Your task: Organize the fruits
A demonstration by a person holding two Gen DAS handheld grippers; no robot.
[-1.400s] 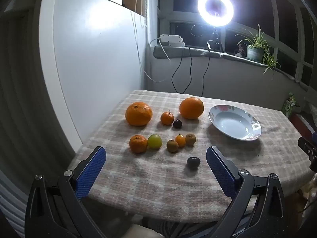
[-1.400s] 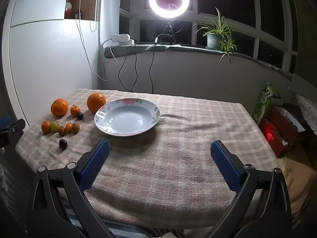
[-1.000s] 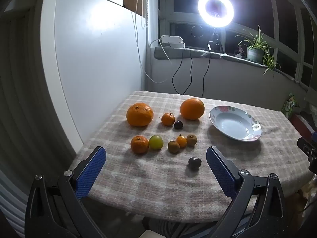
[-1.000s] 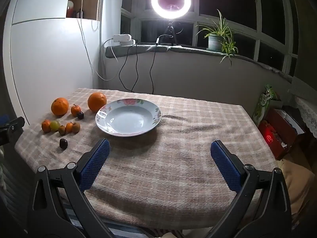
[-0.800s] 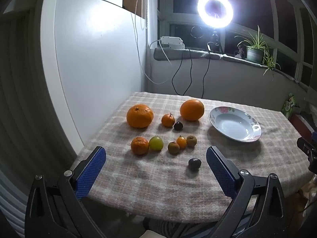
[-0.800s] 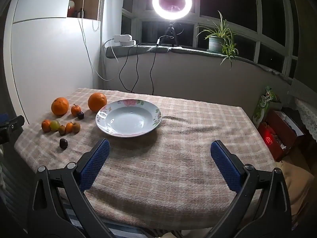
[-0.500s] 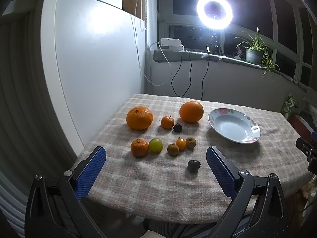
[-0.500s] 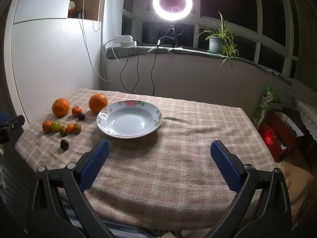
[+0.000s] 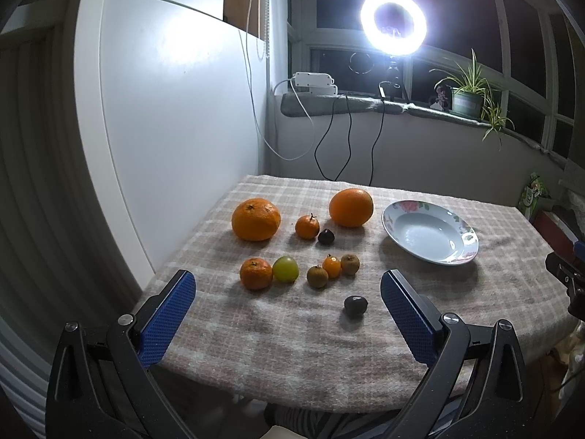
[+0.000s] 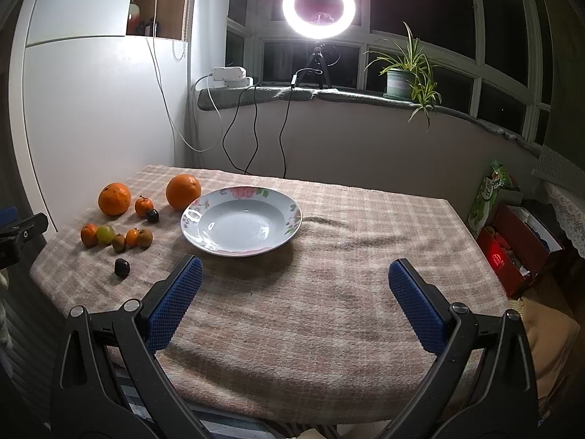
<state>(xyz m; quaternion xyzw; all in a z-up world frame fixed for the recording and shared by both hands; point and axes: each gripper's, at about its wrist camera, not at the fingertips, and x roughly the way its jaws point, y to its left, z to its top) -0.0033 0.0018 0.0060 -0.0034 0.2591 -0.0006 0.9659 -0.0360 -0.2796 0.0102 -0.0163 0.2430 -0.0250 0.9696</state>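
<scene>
While both claws gape empty, left claw (image 9: pixel 287 311) faces fruits (image 9: pixel 318 276), right claw (image 10: pixel 294 300) plate (image 10: pixel 292 216).

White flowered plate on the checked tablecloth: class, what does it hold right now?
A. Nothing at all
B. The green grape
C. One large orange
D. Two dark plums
A: the white flowered plate shows only bare glaze, and every fruit lies on the checked tablecloth beside it.

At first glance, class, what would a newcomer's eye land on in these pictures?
The glowing ring light on the windowsill grabs the eye first. Next come the fruits scattered on the left part of the checked tablecloth, beside an empty flowered plate. Both grippers, left gripper and right gripper, hang open at the near edge.
</scene>
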